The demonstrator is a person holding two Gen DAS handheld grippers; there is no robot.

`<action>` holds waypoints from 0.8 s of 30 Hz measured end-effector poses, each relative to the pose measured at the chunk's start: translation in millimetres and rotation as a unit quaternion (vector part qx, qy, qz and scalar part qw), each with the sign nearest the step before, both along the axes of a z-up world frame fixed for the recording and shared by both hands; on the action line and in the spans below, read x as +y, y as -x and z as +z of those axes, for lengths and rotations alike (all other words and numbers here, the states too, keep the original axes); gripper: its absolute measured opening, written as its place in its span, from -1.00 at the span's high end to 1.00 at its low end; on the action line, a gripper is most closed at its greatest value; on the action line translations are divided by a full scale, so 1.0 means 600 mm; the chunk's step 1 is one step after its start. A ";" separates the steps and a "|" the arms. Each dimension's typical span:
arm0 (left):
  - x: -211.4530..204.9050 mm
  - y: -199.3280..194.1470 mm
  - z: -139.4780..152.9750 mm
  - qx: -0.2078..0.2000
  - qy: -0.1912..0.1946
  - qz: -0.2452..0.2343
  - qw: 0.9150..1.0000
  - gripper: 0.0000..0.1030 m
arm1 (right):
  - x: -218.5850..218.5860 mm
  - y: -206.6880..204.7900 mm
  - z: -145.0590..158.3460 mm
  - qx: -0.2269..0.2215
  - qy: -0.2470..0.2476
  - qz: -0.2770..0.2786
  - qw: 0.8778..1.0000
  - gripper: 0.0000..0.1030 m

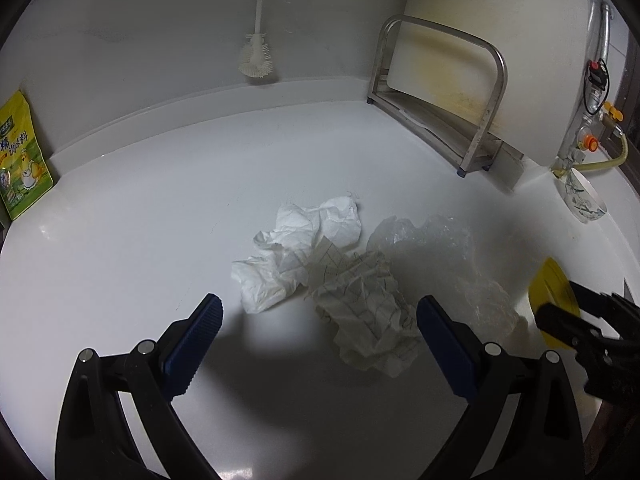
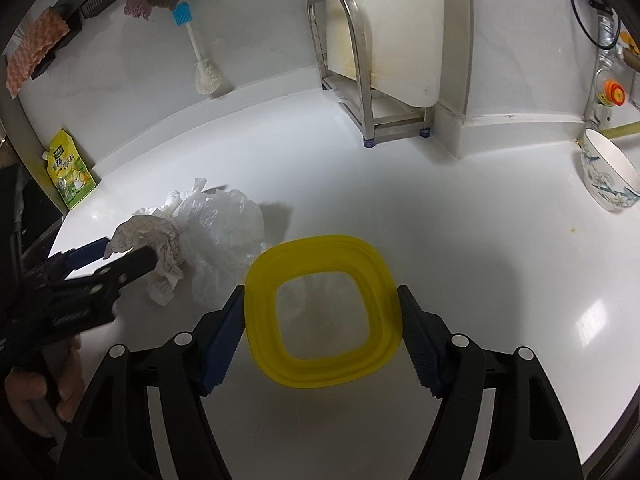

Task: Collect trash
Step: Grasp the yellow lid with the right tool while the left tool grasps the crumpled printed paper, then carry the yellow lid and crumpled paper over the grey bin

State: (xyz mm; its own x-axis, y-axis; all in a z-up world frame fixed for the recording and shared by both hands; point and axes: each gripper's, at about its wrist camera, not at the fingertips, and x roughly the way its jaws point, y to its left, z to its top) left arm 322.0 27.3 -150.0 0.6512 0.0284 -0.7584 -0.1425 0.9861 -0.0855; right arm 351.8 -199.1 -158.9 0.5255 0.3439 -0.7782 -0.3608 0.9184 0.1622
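Trash lies on the counter [image 1: 120, 208]: checked paper [image 1: 360, 312], tissue [image 1: 296, 248] behind it, plastic bag [image 1: 432, 240] beside it. Left gripper [image 1: 320, 340] hangs wide open before the paper, holding nothing. Right gripper [image 2: 320, 300] seems to clamp a yellow-rimmed container [image 2: 324, 312] near the bag. The next move is probably closing on the paper.

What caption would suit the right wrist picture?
Gripper shut on a yellow lid, crumpled paper and a plastic bag nearby.

The yellow-green pouch [image 1: 22, 156] carries Chinese characters, "调味料".
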 end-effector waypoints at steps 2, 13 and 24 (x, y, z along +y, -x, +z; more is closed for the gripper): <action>-0.002 -0.006 -0.004 0.002 -0.006 0.001 1.000 -0.84 | 0.000 0.006 0.000 0.000 -0.001 -0.002 1.000 -0.37; -0.003 0.005 0.002 0.004 0.004 -0.027 1.000 0.43 | 0.008 0.046 -0.001 0.005 -0.014 -0.015 1.000 -0.37; 0.016 0.054 0.028 -0.008 0.007 -0.052 0.999 0.77 | 0.005 0.113 0.026 0.001 -0.038 -0.041 0.998 -0.37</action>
